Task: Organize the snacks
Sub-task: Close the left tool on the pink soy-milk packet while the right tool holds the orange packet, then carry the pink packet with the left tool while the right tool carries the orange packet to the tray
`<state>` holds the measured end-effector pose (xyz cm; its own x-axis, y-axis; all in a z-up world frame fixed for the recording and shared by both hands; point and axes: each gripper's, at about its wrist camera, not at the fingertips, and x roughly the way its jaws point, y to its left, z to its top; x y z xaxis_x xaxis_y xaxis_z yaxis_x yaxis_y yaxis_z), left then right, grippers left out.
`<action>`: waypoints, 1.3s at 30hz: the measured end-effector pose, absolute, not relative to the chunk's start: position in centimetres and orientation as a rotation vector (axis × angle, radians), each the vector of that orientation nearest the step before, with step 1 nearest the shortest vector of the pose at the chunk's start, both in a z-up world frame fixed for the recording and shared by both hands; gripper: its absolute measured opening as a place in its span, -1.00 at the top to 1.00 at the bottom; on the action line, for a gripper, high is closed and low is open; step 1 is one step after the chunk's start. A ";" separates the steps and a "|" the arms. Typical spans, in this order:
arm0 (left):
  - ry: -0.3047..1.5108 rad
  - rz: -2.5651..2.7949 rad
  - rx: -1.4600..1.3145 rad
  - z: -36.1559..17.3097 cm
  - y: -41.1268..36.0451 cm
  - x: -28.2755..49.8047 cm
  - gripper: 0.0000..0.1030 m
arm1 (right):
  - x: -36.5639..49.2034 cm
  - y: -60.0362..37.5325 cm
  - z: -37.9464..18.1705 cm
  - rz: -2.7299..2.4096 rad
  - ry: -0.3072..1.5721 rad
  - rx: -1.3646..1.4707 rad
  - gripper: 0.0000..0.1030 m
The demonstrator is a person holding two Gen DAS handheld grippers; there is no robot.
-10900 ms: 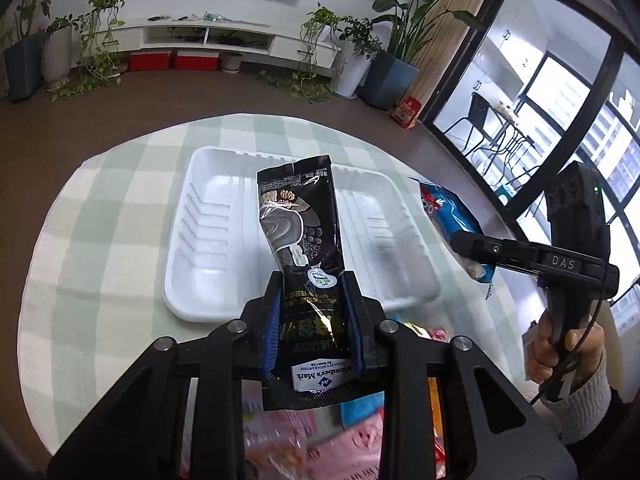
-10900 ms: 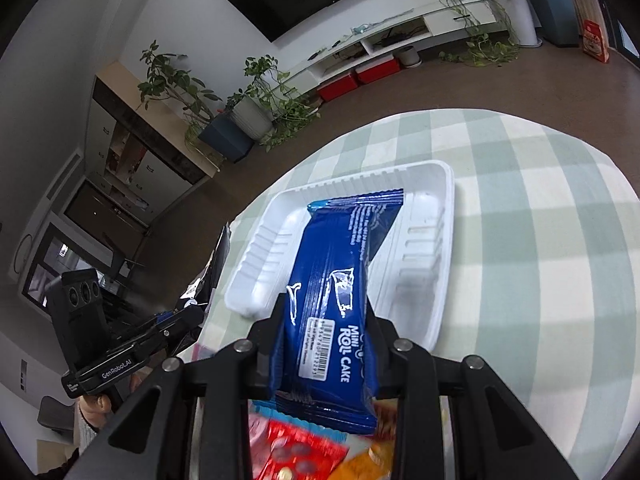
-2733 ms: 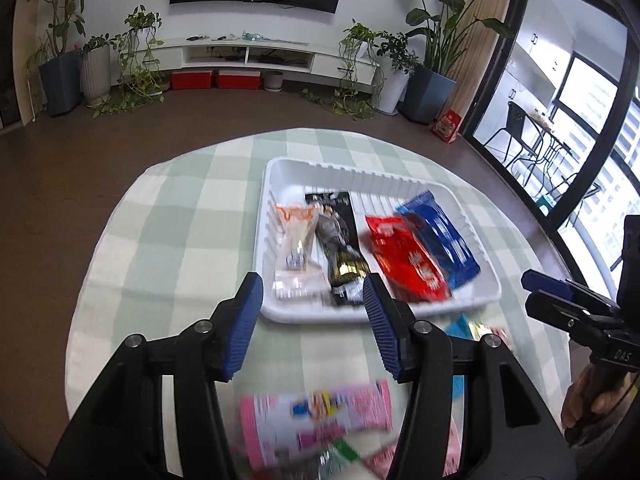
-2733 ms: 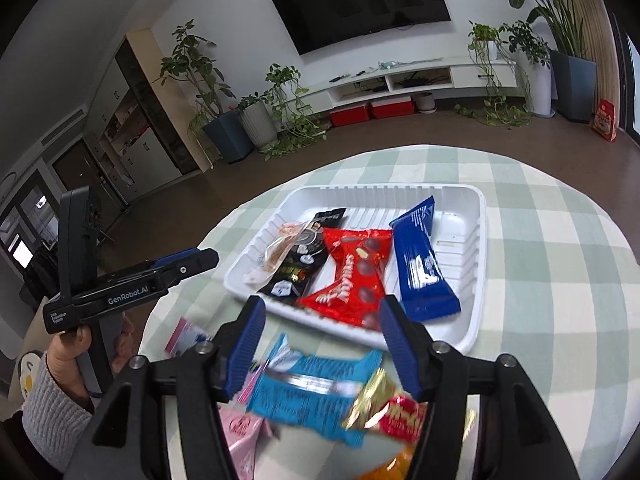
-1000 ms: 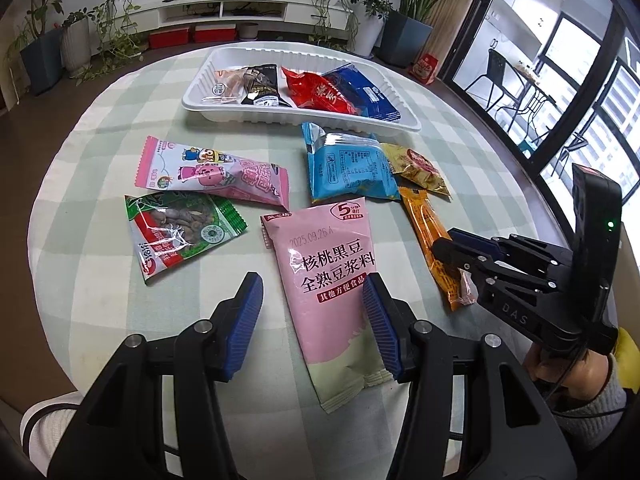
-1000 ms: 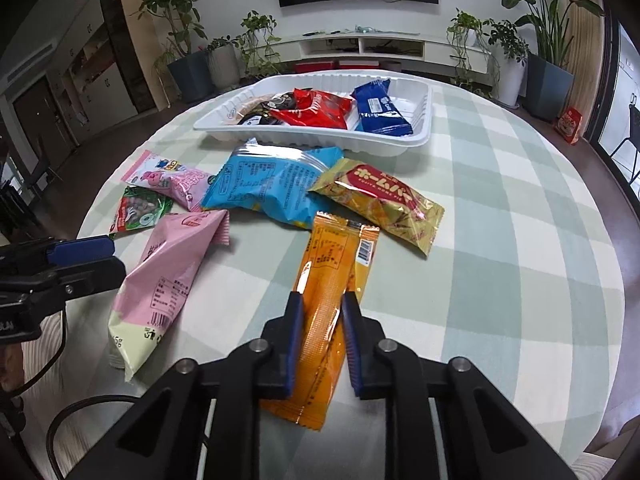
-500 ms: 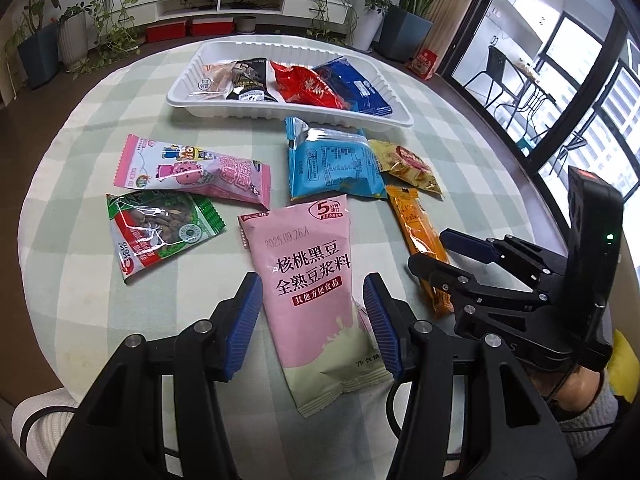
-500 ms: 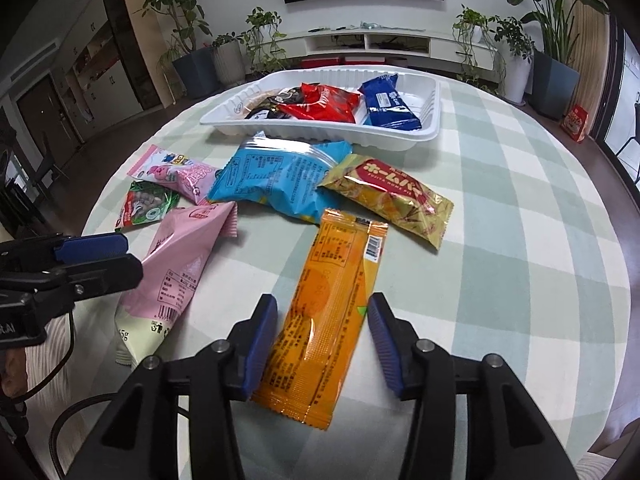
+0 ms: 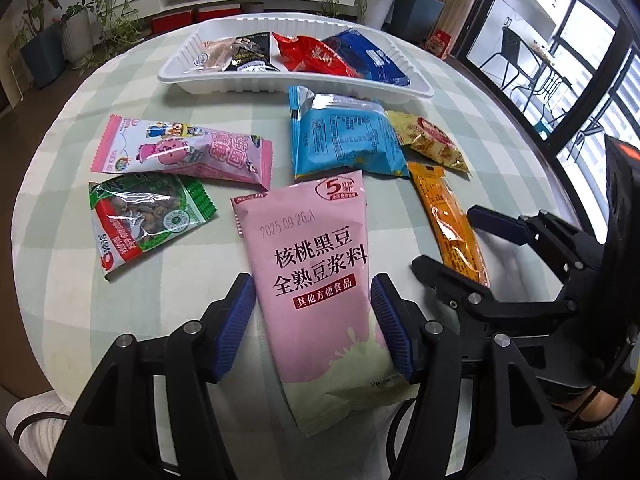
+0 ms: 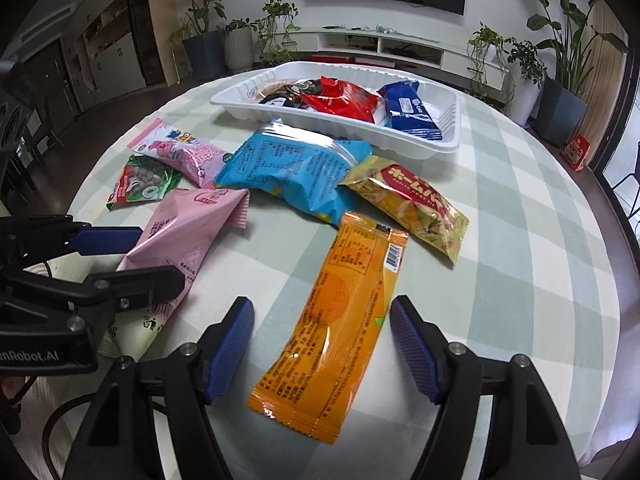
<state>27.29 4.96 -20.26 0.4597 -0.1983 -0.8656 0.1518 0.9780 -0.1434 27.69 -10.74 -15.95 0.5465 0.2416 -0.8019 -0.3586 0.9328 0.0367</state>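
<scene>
A pink soy-drink bag (image 9: 316, 264) lies flat on the checked tablecloth. My left gripper (image 9: 312, 292) straddles its lower half with jaws opening, and the pads stand at the bag's edges without squeezing it. An orange packet (image 10: 348, 312) lies flat between the fingers of my right gripper (image 10: 322, 312), whose jaws are also opening, with clear gaps on both sides. Each view shows the other gripper too: the right gripper (image 9: 448, 240) over the orange packet and the left gripper (image 10: 158, 256) over the pink bag. The white tray (image 9: 280, 80) at the back holds several packets.
Loose on the cloth are a pink cartoon packet (image 9: 180, 152), a green nut packet (image 9: 144, 216), a light blue bag (image 9: 344, 140) and a gold packet (image 9: 432, 140). The round table's edge runs close in front. A person's hand grips the right tool at lower right.
The right jaws, nearly together over the orange packet a second ago, have spread wide. The left gripper has come lower and closer over the pink bag, and its jaws have widened a little.
</scene>
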 end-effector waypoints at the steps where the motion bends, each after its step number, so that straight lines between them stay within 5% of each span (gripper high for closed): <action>1: 1.067 -0.215 -0.037 -20.3 4.8 27.3 -0.16 | 27.7 -10.7 -16.0 0.358 0.926 -0.141 -0.41; 6: 1.049 -0.229 0.001 -20.5 4.5 27.3 -0.14 | 27.8 -11.7 -15.7 0.340 0.912 -0.123 0.08; 12: 1.029 -0.250 -0.033 -20.3 5.1 27.2 0.17 | 28.0 -12.8 -15.5 0.343 0.908 -0.071 0.54; 39: 1.005 -0.365 -0.256 -17.5 8.4 25.5 0.38 | 28.3 -18.9 -14.0 0.565 0.965 0.503 0.62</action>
<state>25.47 8.38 -17.54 0.4838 -0.4121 -0.7721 0.1800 0.9102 -0.3730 28.30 -18.87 -13.99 0.4495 0.6472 -0.6157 -0.2196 0.7481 0.6261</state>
